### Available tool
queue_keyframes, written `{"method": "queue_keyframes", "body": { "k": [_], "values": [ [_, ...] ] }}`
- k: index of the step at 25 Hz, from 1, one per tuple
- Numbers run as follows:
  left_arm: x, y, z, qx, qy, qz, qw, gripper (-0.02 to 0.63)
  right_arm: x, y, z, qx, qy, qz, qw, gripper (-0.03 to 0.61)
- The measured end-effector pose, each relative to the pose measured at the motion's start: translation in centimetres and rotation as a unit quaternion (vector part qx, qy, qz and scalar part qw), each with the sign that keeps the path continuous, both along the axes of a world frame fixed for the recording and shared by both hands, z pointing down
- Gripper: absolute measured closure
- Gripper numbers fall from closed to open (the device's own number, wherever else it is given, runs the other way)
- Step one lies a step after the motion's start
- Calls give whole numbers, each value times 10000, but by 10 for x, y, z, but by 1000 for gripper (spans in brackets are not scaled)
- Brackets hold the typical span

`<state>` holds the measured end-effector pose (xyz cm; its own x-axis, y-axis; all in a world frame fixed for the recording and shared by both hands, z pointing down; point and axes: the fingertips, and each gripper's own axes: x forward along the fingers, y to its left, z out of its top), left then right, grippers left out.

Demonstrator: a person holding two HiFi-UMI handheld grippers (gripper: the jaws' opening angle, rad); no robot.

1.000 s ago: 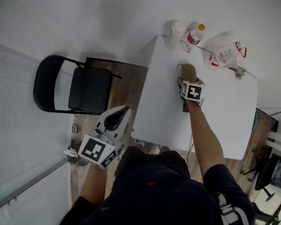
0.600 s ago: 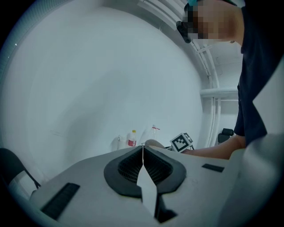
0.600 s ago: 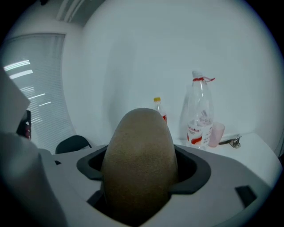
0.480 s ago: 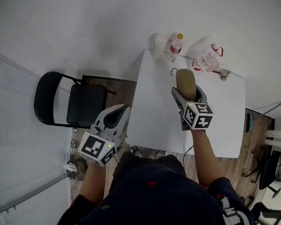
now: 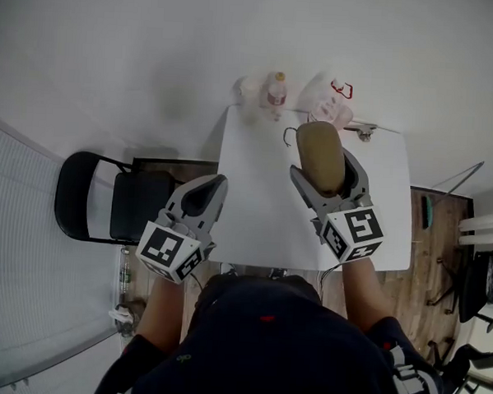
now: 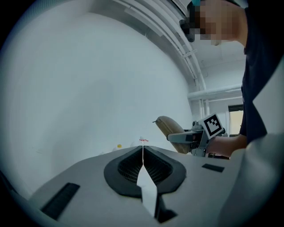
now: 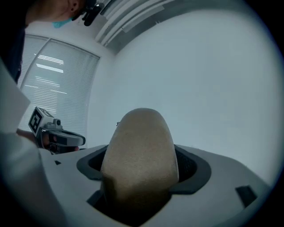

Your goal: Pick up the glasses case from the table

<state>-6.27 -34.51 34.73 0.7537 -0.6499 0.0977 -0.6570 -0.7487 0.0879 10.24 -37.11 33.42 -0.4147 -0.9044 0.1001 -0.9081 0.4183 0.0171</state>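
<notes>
The white table (image 5: 251,192) stands right of a black chair (image 5: 122,206). The right gripper (image 5: 326,176) pinches the tan case (image 5: 319,155), raised over the table's far half. The left gripper (image 5: 198,199), jaws pressed together and empty, hovers at the table's near-left edge. A bottle (image 5: 276,91) stands at the far edge.

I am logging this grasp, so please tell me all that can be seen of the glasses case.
The glasses case is tan and oblong with rounded ends. Its surface looks matt and finely grained, like fabric or suede, and no opening shows. The right gripper is shut on its near end, one jaw on each side. The far end sticks out free, tilted upward. It is held in the air over the white table and touches nothing else.
</notes>
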Motion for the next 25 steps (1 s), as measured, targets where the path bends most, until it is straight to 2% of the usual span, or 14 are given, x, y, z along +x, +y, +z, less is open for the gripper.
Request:
{"method": "queue_keyframes", "body": {
  "k": [5,9,13,19,25],
  "values": [
    [14,4,-11,140,38,107,9998,591,13,20,-21,369,192,138,9990,160],
    [19,0,-12,140,61,119,9998,591,13,26,-11,296,281,85,9991,161],
    [20,-1,-13,134,52,98,9998,591,11,24,-6,188,149,36,9997,160],
    [9,6,-11,57,-28,89,9999,591,11,27,-15,345,130,171,9992,160],
    [6,5,-12,63,-23,90,9999,591,7,24,-12,263,80,112,9996,160]
  ]
}}
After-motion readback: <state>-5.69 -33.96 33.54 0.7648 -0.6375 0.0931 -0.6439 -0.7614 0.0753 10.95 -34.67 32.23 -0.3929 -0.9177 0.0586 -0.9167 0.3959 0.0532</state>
